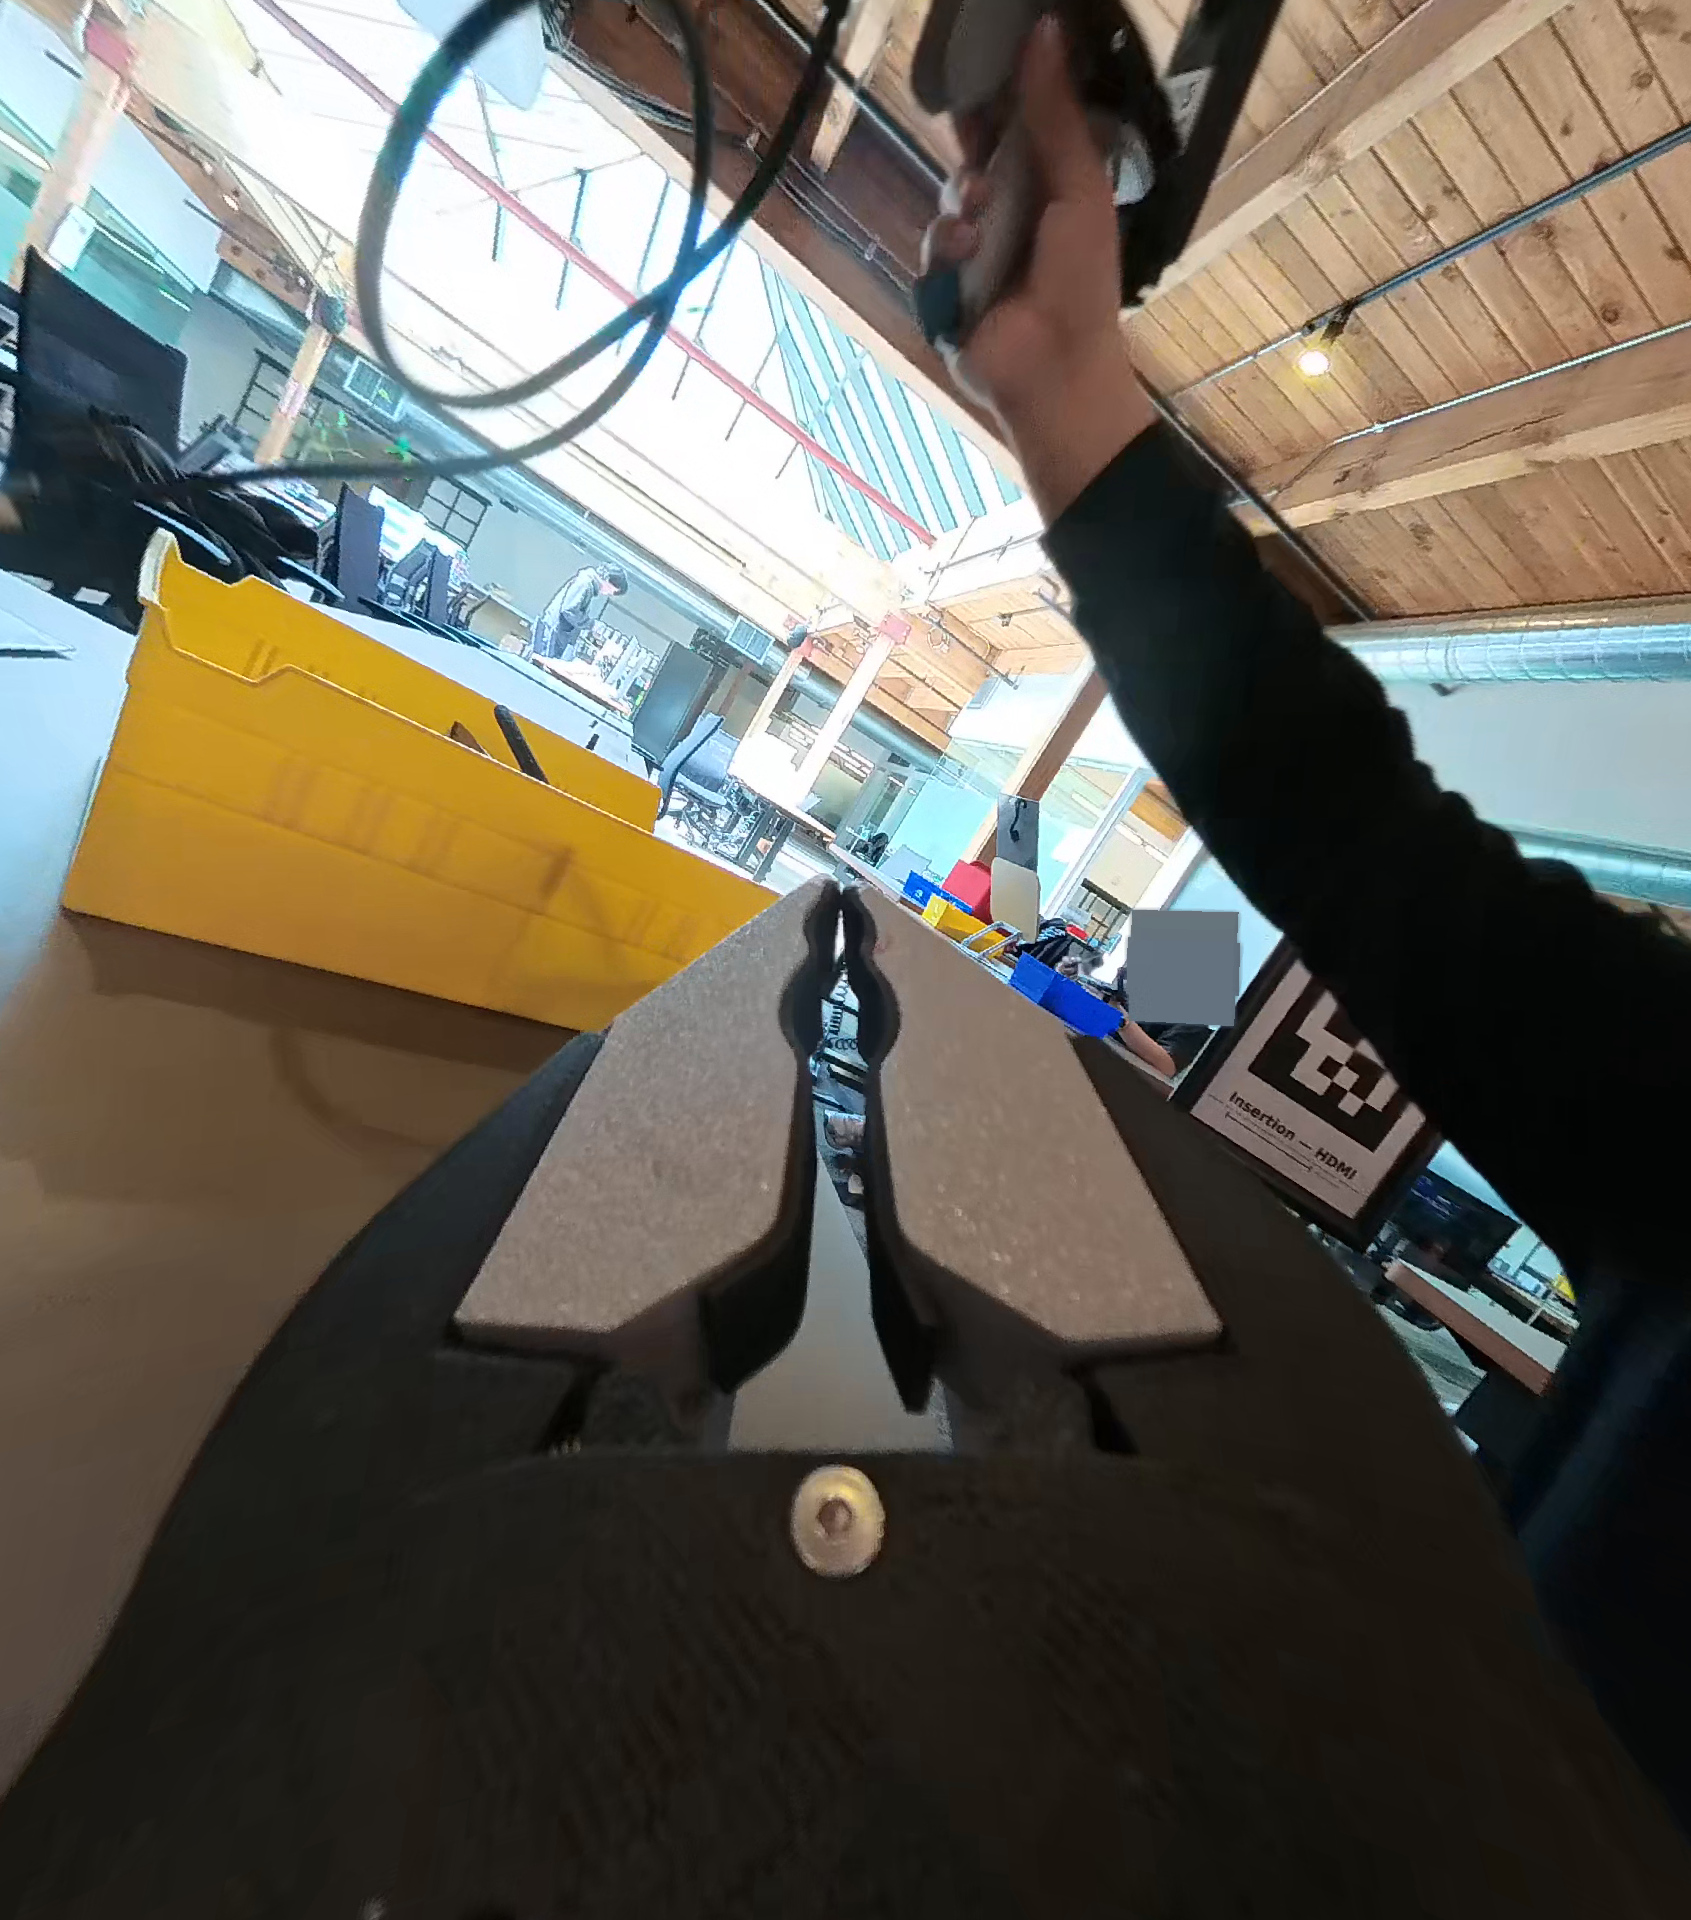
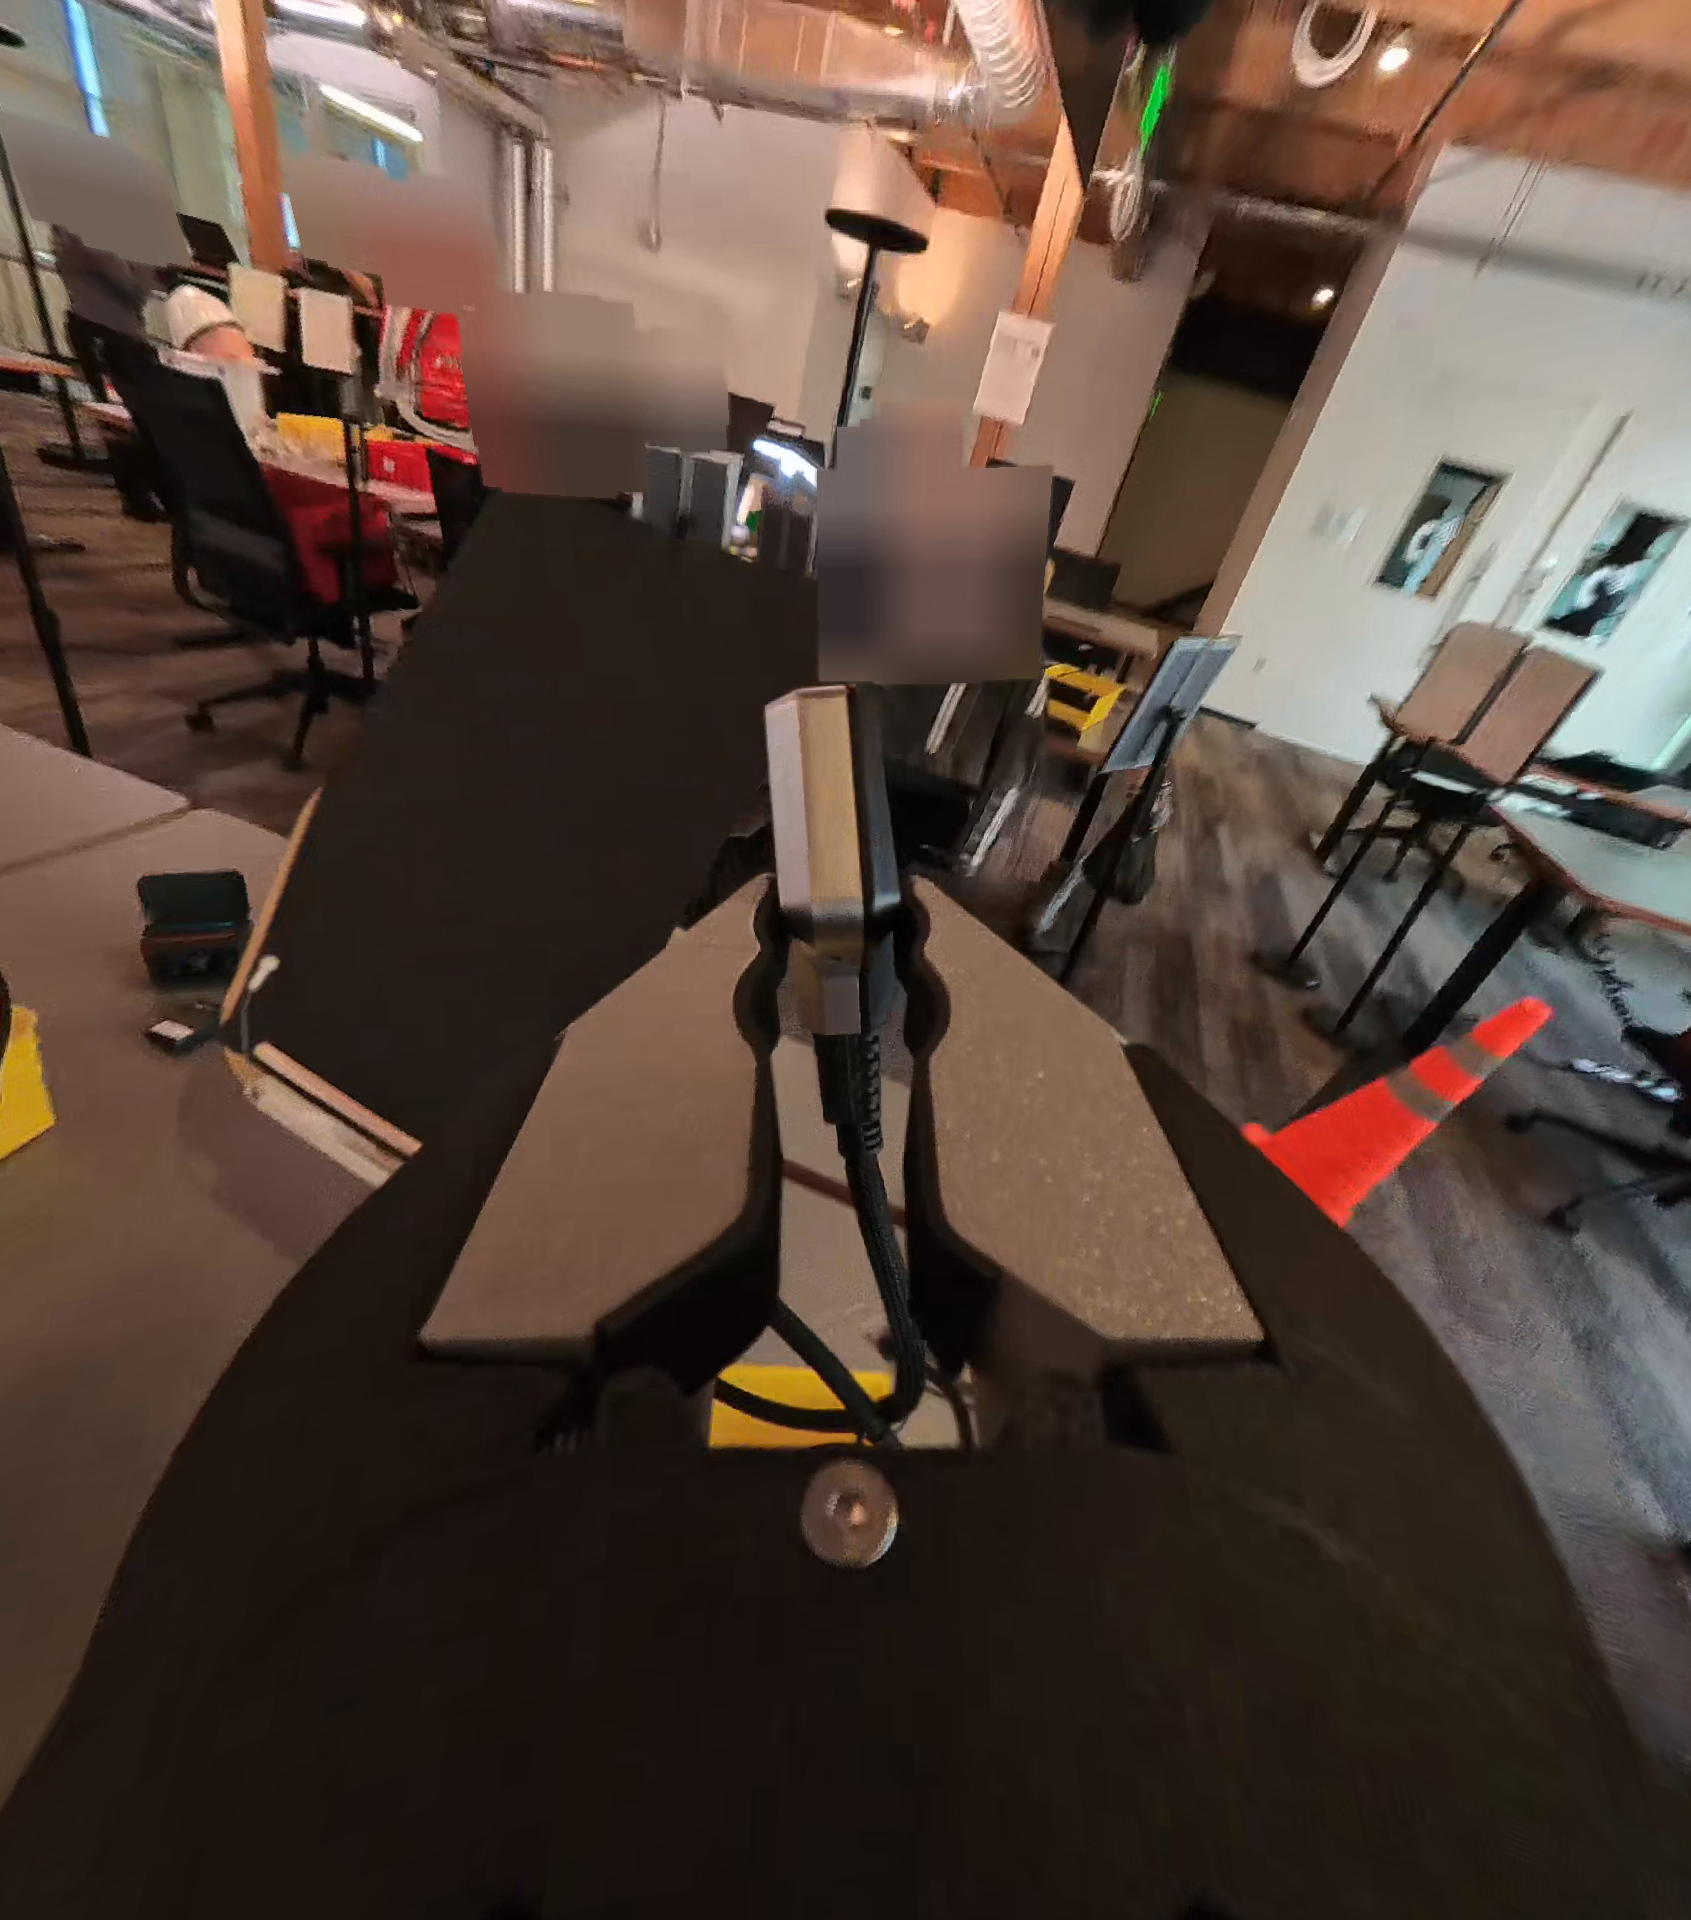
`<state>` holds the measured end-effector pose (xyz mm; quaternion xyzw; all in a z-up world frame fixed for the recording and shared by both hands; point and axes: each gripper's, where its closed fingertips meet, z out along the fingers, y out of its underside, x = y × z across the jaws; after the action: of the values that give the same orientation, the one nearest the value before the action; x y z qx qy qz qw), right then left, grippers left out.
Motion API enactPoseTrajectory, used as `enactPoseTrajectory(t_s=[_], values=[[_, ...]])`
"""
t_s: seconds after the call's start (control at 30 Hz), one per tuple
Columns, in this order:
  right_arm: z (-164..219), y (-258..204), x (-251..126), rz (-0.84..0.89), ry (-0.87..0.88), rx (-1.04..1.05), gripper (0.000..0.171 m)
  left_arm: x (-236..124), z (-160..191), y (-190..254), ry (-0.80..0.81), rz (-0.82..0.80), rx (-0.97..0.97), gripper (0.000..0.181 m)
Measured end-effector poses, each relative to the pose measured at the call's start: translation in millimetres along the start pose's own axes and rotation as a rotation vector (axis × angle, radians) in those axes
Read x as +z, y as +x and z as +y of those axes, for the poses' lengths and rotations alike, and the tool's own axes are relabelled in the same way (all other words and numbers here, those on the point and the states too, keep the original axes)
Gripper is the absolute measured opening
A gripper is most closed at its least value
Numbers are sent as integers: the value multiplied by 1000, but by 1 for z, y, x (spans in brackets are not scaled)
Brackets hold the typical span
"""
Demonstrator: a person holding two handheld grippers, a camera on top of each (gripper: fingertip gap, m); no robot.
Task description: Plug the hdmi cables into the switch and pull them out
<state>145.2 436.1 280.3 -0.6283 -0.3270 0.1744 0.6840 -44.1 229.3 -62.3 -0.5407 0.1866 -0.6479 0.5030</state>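
Silver HDMI plug is clenched in the right tool, raised off the desk; left tool is clenched empty. No switch visible, so find it and square the plug first.

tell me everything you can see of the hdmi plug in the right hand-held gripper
The hdmi plug has a long grey, metal-looking shell with a black edge and bevelled corners. It points forward and up, past the fingertips of the right hand-held gripper, which is shut on its lower end. A ribbed black strain relief leads into a braided black cable that runs back between the fingers toward the camera. The plug is in the air, in no socket. Its contact end cannot be made out.
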Motion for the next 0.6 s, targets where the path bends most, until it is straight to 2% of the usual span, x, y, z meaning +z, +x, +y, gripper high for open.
enactPoseTrajectory(t_s=[0.1, 0.23, 0.3, 0.37, 0.4, 0.47, 0.5, 0.53, 0.6], values=[[27, 5, 2, -38, -4, 63, 18, 2, 3, -1, -16, 3, -9, 0], [11, 26, -10, 29, 82, 125, 18, 7, 12, -3, -62, 3, -9, 0], [5, 44, -15, 126, 84, 164, 18, 9, 15, -3, -79, 1, -2, 0], [0, 70, -24, 302, 80, 193, 18, 8, 16, -3, -82, -1, -4, 0], [-14, 82, -38, 414, 150, 196, 18, 7, 15, -4, -78, -3, -7, 0], [-69, 87, -89, 573, 480, 145, 17, 4, 13, -5, -66, -10, -12, 0], [-98, 77, -110, 565, 619, 95, 16, 3, 12, -6, -60, -13, -17, 0], [-118, 64, -118, 514, 677, 56, 17, 2, 11, -7, -53, -14, -23, 0], [-133, 49, -115, 416, 661, 41, 18, 3, 10, -8, -48, -14, -35, 0]])
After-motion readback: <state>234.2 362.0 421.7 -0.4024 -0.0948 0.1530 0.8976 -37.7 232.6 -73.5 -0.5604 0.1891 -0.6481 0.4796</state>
